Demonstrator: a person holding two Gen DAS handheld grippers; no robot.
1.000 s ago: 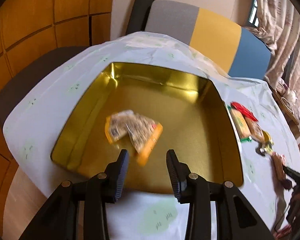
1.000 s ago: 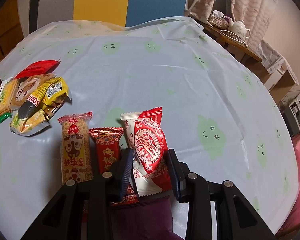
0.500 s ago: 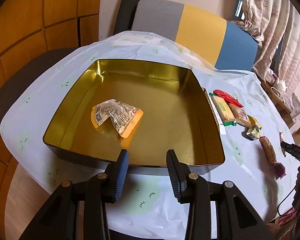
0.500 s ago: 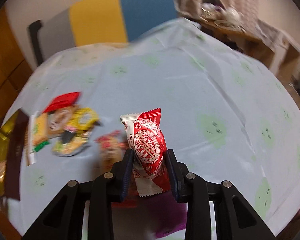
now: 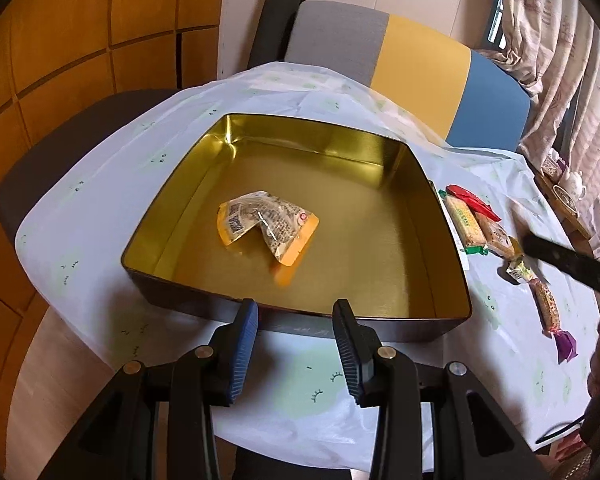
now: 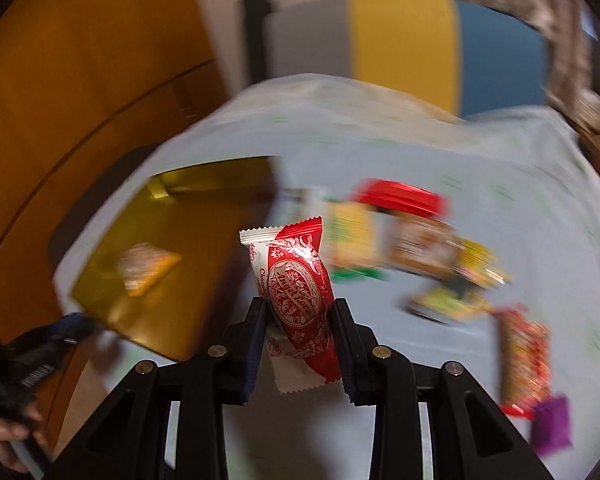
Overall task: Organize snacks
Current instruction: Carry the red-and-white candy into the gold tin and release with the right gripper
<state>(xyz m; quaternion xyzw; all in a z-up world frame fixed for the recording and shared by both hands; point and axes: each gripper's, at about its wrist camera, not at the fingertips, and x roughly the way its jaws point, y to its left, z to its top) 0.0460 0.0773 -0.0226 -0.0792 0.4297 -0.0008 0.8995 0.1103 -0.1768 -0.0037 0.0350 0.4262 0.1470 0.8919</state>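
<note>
Now, step: carrying one snack to the tin; a transfer, judged about midway, with most snacks not yet packed.
Right claw [image 6: 300, 332]: pinching a red wafer pack [image 6: 298, 296] between both pads, the pack standing up out of the jaws, clear of the worktop [image 6: 500, 152].
Left claw [image 5: 296, 344]: spread partway, nothing between the pads, hanging just near of the tin's near wall.
Tin [image 5: 300, 312]: open, gold inside, on the left part of the worktop; one pale-and-orange packet [image 5: 268, 226] lies near its middle.
Loose snacks: a row [image 5: 476, 224] just right of the tin, red, green-edged and yellow wrappers among them; a long bar with a purple end [image 5: 548, 308] lies nearer, apart from the rest.
View: the right wrist picture is smeared, so fine labels on the loose snacks cannot be read.
Next move: bring the pack over the tin's open floor, beside the packet, not on it, lower it, then part the jaws.
Risk: the tall pack may tip or catch the right wall if let go too high.
</note>
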